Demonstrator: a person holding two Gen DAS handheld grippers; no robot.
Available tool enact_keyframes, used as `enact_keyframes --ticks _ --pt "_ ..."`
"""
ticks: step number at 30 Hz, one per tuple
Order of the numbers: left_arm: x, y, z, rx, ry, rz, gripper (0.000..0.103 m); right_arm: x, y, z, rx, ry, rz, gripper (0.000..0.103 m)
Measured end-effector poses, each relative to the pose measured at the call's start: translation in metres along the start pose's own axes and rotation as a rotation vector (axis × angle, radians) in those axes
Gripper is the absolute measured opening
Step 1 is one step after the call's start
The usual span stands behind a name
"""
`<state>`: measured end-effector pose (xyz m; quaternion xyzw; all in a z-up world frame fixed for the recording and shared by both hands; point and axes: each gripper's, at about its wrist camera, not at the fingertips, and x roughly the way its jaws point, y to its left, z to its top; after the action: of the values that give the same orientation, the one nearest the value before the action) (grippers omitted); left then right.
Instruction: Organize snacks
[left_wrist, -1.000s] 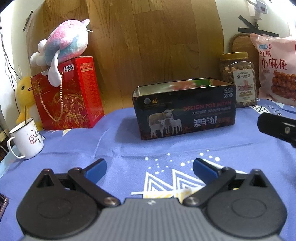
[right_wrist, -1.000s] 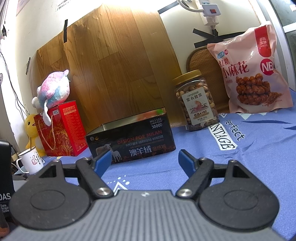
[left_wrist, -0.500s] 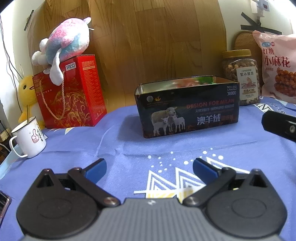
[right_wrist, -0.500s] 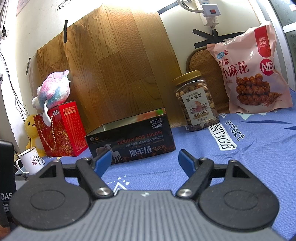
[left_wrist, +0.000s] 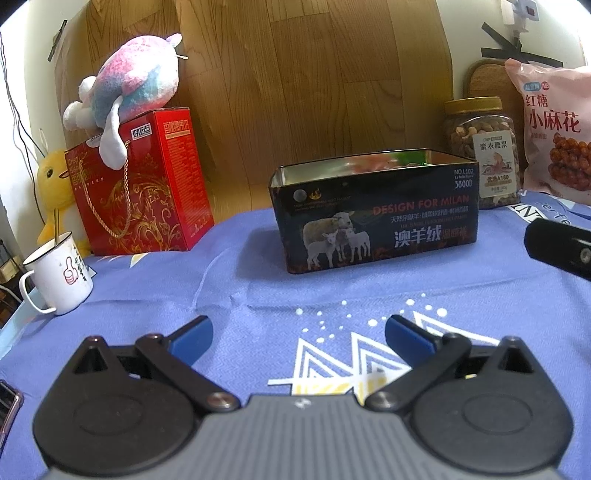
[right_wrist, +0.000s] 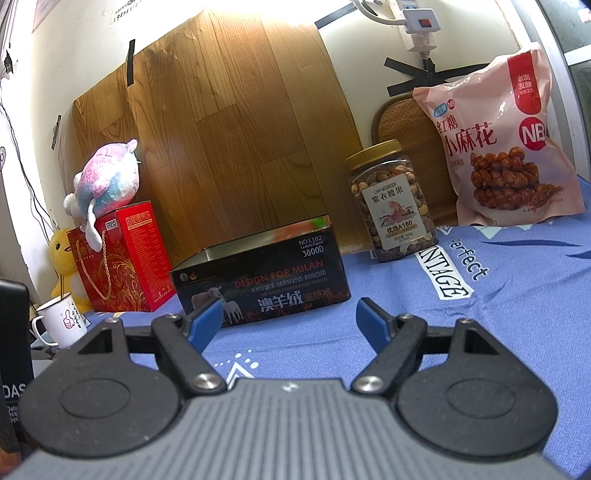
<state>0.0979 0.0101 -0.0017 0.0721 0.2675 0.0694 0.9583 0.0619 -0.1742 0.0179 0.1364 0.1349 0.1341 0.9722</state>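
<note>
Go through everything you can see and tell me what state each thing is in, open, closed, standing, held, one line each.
Left gripper: jaws open, empty.
Right gripper: jaws open, empty.
Black tin: lid off, open top, contents unclear.
Nut jar: upright, gold lid on, full.
Pink snack bag: sealed, standing against the wall.
Red gift box: upright, closed.
Plush toy: lying on the red gift box.
White mug: upright, something thin standing inside.

Black tin (left_wrist: 376, 218) with white sheep and red lettering, blue cloth (left_wrist: 258, 295) with white print, red gift box (left_wrist: 140, 192) with gold scrollwork, pink snack bag (right_wrist: 502, 147), blue-tipped claw fingers (left_wrist: 192, 338)
</note>
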Motion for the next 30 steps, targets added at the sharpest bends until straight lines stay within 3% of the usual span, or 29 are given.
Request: enact_keyframes --ticks 30 --pt "0.0003 -0.0022 -0.0001 0.019 0.000 0.005 0.103 0.0005 0.0020 -0.0003 -0.001 0.003 0.001 0.081"
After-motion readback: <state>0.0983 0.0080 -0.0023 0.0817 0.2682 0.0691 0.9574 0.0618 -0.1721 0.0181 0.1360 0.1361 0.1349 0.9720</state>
